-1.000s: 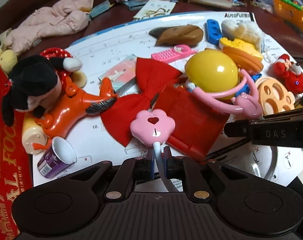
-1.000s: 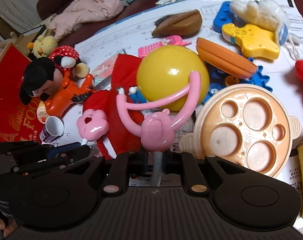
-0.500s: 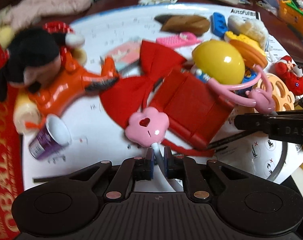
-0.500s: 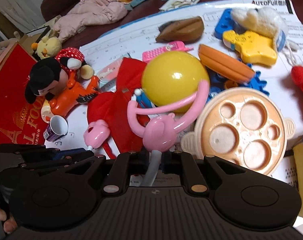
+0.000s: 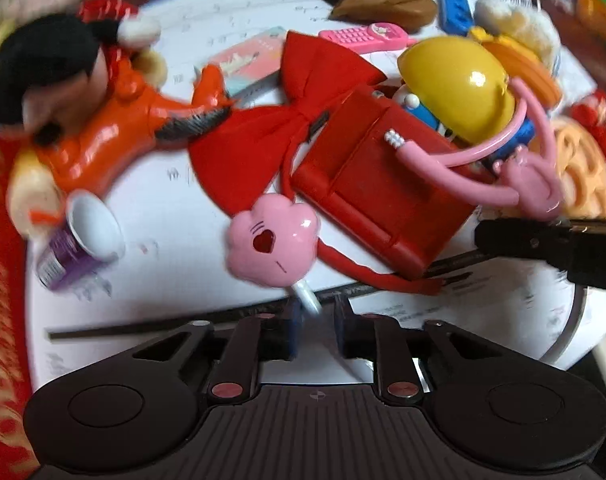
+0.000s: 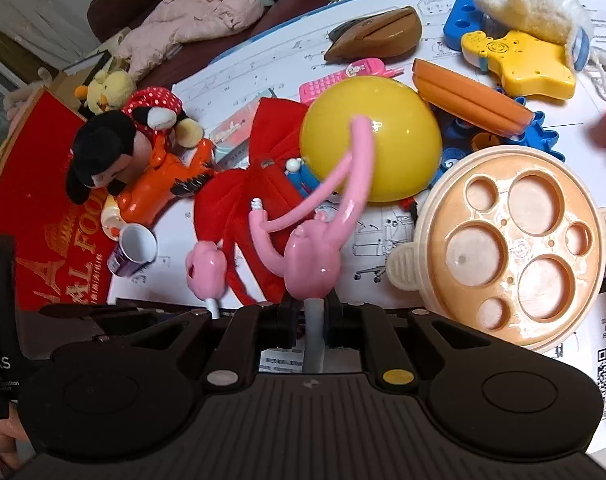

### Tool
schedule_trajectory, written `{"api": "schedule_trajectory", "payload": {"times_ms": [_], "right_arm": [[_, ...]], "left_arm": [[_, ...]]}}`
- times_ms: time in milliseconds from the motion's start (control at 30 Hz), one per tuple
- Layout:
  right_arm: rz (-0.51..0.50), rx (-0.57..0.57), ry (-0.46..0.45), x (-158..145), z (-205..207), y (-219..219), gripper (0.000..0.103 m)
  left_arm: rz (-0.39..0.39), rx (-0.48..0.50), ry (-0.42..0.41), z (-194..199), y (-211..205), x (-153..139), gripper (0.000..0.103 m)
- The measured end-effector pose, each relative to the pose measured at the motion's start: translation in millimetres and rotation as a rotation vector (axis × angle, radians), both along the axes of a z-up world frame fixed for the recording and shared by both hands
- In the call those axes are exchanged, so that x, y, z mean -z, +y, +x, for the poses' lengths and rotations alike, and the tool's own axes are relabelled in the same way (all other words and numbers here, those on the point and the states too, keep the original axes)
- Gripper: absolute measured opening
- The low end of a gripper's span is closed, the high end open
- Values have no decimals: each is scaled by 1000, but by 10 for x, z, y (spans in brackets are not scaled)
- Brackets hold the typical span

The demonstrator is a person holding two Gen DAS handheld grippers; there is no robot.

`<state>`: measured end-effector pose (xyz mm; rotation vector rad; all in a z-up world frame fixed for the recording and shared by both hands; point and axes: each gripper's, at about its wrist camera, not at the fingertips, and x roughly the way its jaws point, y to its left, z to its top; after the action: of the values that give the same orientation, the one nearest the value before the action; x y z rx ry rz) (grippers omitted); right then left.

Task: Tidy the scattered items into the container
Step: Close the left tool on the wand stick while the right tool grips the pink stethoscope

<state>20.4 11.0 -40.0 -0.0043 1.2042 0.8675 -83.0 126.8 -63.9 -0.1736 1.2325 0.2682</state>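
Note:
A pink toy stethoscope lies across the white paper sheet point(image 5: 175, 216). Its paw-shaped chest piece point(image 5: 271, 240) with a red heart rests on the paper by a red bow point(image 5: 263, 140). The thin white tube point(image 5: 309, 300) runs back between the jaws of my left gripper point(image 5: 318, 312), which are opening; the pads no longer pinch it. My right gripper point(image 6: 314, 312) is shut on the grey tube just behind the pink yoke point(image 6: 309, 268). The ear arms curve over a yellow ball point(image 6: 371, 140). The chest piece point(image 6: 205, 270) also shows in the right wrist view.
Toys crowd the sheet: a black-haired plush point(image 6: 103, 152), an orange tiger toy point(image 5: 103, 148), a purple cup point(image 6: 135, 252), a red pouch point(image 5: 383, 200), a beige lid with holes point(image 6: 511, 248), a pink toy phone point(image 6: 343, 76). A red printed box point(image 6: 43, 220) lies at the left.
My left gripper has sunk toward the paper with the chest piece, and its jaws have spread off the white tube. The right gripper has kept still, shut on the grey tube.

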Motion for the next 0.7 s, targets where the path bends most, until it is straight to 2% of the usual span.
{"api": "schedule_trajectory", "payload": {"times_ms": [133, 367, 433, 500, 533, 633, 700], "right_arm": [[-10, -6, -35, 7, -13, -103, 20], [-1, -41, -52, 62, -92, -238, 30], [-27, -69, -94, 33, -144, -217, 37], [-31, -84, -122, -2, -177, -224, 56], [-22, -84, -122, -16, -180, -237, 58], [-35, -96, -125, -36, -174, -248, 57], [-50, -109, -101, -12, -171, -230, 47]], "left_arm": [[71, 20, -9, 8, -61, -10, 9], [77, 15, -27, -61, 103, -16, 8], [77, 17, -30, -67, 117, -15, 8], [81, 24, -33, -71, 112, -9, 8], [83, 28, -35, -74, 108, -9, 8], [87, 33, -39, -82, 100, -7, 8], [83, 33, -41, -88, 107, -8, 8]]}}
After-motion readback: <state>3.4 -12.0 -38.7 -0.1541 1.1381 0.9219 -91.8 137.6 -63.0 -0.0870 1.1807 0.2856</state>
